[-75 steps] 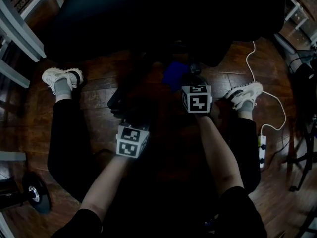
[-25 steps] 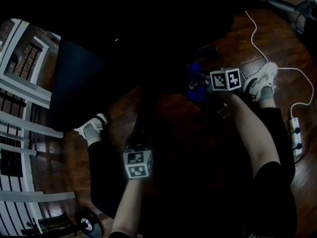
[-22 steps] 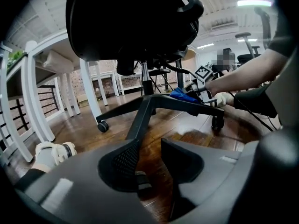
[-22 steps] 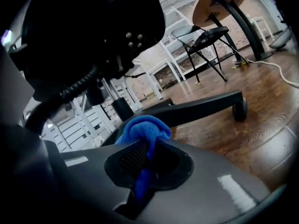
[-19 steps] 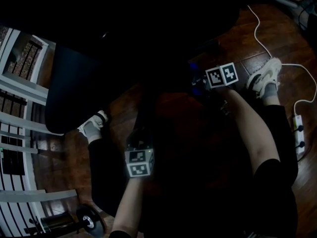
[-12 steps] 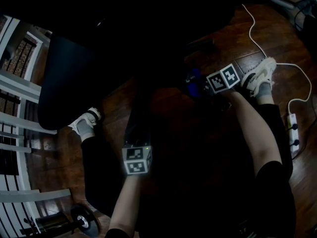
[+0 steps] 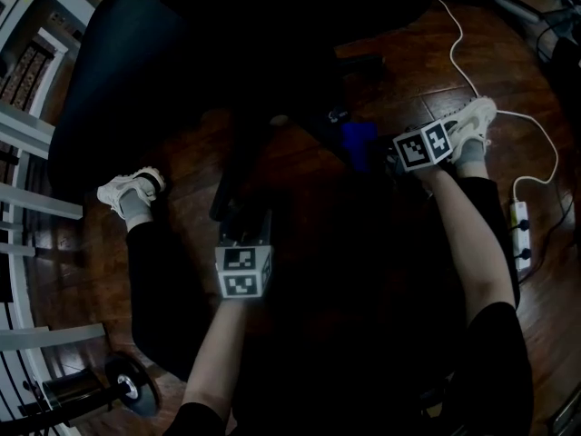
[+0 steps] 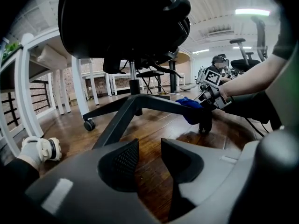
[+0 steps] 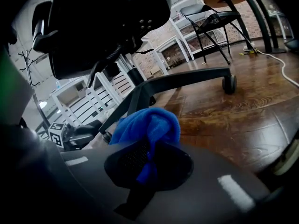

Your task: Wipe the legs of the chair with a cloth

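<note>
Well, at the left of the head view I saw a white shoe [image 7: 127, 189] on the wooden floor [image 7: 408, 89]. Just right of it the left gripper [image 8: 149, 146] pointed away from me toward the chair [image 8: 126, 22]. Its claw stood at a narrow gap with nothing between the jaws, only bare floor beyond them.

From the chair's centre column one black leg [image 8: 154, 101] ran out to the right, ending at a caster [image 8: 204, 124]. The blue cloth [image 9: 145, 125] sat bunched against that leg near the caster end.

The right gripper [image 9: 148, 155] had its claw clamped on the cloth. A fold was pinched between the pads and the rest bulged out ahead of them.

Further right lay the other shoe [image 7: 472, 121], just beside that gripper's marker cube. Beyond it a white cable [image 7: 545, 166] curled across the floor.
</note>
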`<move>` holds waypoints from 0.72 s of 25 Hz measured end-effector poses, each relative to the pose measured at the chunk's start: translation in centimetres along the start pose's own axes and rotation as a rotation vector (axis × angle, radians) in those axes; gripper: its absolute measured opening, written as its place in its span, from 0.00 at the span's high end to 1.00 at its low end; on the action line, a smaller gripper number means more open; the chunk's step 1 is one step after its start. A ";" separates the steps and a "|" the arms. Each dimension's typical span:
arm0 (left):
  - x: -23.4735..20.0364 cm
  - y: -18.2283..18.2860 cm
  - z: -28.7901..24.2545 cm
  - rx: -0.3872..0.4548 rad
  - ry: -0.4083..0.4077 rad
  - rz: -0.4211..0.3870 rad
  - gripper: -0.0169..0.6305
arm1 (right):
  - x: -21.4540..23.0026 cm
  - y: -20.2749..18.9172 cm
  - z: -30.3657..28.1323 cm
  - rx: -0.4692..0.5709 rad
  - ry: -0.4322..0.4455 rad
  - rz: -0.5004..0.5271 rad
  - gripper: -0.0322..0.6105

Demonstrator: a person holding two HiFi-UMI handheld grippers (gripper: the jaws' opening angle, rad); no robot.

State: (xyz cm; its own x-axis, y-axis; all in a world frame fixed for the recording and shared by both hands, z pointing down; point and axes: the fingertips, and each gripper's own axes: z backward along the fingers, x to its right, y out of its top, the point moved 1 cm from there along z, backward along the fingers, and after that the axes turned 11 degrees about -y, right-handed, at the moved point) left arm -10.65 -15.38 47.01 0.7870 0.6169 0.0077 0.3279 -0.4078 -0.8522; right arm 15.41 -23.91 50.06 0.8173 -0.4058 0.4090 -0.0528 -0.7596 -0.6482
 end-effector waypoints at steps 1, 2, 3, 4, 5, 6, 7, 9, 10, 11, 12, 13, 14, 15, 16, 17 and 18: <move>0.1 0.0 0.0 0.000 -0.002 -0.004 0.74 | 0.0 -0.4 0.4 -0.006 -0.003 0.002 0.90; 0.2 0.0 -0.1 0.000 -0.005 -0.007 0.74 | 0.0 -0.8 0.7 -0.012 -0.007 0.003 0.90; 0.3 0.0 -0.1 0.002 -0.009 -0.006 0.74 | 0.0 -1.2 1.1 -0.017 -0.010 0.001 0.90; 0.4 -0.1 -0.2 0.004 -0.012 -0.001 0.74 | 0.0 -1.5 1.4 -0.020 -0.012 -0.004 0.90; 0.6 -0.2 -0.4 0.006 -0.016 0.010 0.74 | 0.1 -1.8 1.7 -0.021 -0.013 -0.011 0.90; 0.8 -0.5 -0.6 0.008 -0.022 0.024 0.74 | 0.1 -2.1 2.0 -0.018 -0.014 -0.022 0.90; 1.0 -0.6 -0.8 0.012 -0.027 0.041 0.74 | 0.1 -2.4 2.3 -0.010 -0.017 -0.038 0.90; 1.5 -0.6 -1.4 0.023 -0.039 0.084 0.74 | 0.2 -2.9 2.8 0.019 -0.025 -0.077 0.90; 1.8 -0.5 -1.7 0.029 -0.046 0.106 0.74 | 0.2 -3.2 3.0 0.035 -0.027 -0.097 0.90; 2.2 -0.4 -2.0 0.034 -0.054 0.124 0.74 | 0.2 -3.4 3.3 0.049 -0.028 -0.117 0.90; 2.6 -0.3 -2.2 0.039 -0.061 0.140 0.74 | 0.2 -3.7 3.6 0.061 -0.029 -0.135 0.90; 2.8 -0.2 -2.4 0.046 -0.066 0.159 0.74 | 0.2 -4.0 3.9 0.071 -0.030 -0.152 0.90; 3.0 0.0 -2.4 0.056 -0.070 0.185 0.74 | 0.2 -4.3 4.3 0.080 -0.031 -0.167 0.90; 3.1 0.2 -2.3 0.070 -0.073 0.213 0.74 | 0.2 -4.6 4.7 0.088 -0.030 -0.183 0.90; 3.1 0.4 -2.1 0.084 -0.077 0.237 0.74 | 0.3 -5.1 5.0 0.095 -0.025 -0.203 0.90; 3.1 0.6 -1.9 0.097 -0.080 0.251 0.74 | 0.4 -5.5 5.2 0.102 -0.020 -0.221 0.90; 3.1 0.8 -1.7 0.107 -0.079 0.252 0.74 | 0.5 -5.8 5.3 0.106 -0.019 -0.233 0.90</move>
State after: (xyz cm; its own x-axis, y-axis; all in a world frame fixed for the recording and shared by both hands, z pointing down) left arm -7.07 -15.01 47.24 0.7922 0.5574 -0.2484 0.0671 -0.4841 -0.8724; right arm 19.15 -17.00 50.58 0.8110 -0.2156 0.5438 0.1980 -0.7736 -0.6020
